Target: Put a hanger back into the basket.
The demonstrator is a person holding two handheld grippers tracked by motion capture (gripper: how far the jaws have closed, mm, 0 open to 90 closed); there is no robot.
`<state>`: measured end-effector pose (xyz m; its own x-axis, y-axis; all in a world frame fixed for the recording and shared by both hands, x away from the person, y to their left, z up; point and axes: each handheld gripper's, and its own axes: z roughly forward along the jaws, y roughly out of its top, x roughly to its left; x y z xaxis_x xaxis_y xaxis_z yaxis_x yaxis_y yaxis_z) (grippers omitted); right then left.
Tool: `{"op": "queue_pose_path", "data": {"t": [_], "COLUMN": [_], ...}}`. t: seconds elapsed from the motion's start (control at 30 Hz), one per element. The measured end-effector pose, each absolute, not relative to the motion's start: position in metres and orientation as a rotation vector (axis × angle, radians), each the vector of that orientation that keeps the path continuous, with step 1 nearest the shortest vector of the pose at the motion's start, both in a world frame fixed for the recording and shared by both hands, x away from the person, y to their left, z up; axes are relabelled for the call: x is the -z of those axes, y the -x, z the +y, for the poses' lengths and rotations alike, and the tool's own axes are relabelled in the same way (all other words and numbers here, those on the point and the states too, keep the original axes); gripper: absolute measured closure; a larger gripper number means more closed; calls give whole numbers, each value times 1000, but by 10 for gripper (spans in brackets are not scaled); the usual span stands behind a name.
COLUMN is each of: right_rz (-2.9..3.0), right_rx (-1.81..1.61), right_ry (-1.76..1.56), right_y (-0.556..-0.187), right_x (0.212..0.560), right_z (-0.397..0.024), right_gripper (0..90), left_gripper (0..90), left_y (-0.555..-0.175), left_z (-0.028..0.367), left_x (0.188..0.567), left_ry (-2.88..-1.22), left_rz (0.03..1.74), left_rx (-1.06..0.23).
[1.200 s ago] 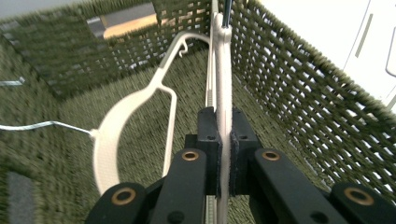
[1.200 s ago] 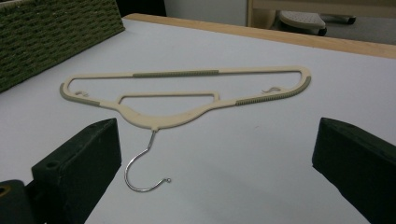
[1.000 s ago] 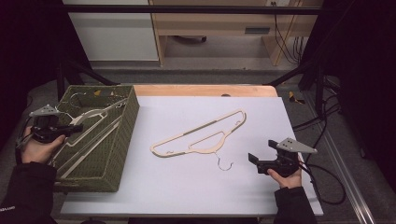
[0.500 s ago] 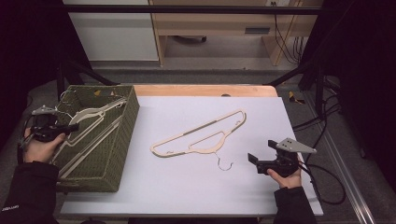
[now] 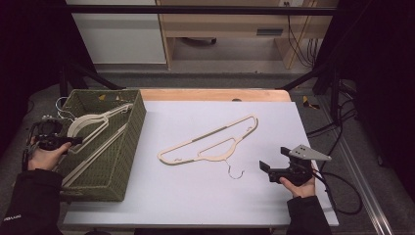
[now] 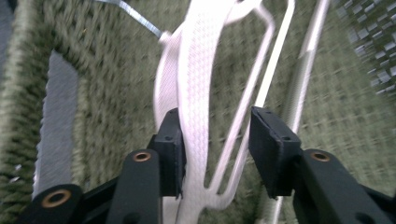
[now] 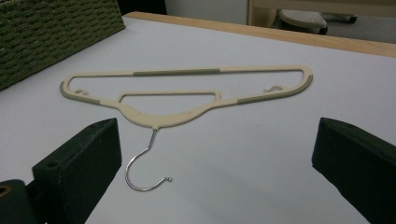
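Observation:
A white hanger lies tilted inside the green woven basket at the left, its hook over the far left rim. My left gripper reaches over the basket's left wall. In the left gripper view the hanger's broad textured shoulder stands between the jaws, against the left pad and apart from the right one. My left gripper has just been opening and is open. A beige hanger with a wire hook lies flat on the table's middle. My right gripper rests open near the hook, and the beige hanger lies ahead of it.
The table has a pale top with a wooden strip along its far edge. Another pale hanger bar lies slanted in the basket. Cables trail off the table's right side.
The left gripper has sunk a little at the basket's left wall, and the white hanger has settled lower in the basket. The right gripper and the beige hanger have not moved.

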<state>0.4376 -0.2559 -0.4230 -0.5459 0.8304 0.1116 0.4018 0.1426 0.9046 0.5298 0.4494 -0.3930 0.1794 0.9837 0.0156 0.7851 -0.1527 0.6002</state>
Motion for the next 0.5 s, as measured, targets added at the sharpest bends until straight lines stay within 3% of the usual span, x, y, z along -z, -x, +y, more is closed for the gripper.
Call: {"op": "queue_pose_path", "data": {"t": [0.5], "right_rz": [2005], "right_rx": [-1376], "right_ry": [-1180], "right_y": [-438], "right_x": [423], "right_z": [-256], "right_gripper": [18], "left_gripper": [436], "left_y": [-520], "left_z": [454], "left_x": [391], "left_ry": [-1958], "left_rz": [1682], "left_rx": [-539]}}
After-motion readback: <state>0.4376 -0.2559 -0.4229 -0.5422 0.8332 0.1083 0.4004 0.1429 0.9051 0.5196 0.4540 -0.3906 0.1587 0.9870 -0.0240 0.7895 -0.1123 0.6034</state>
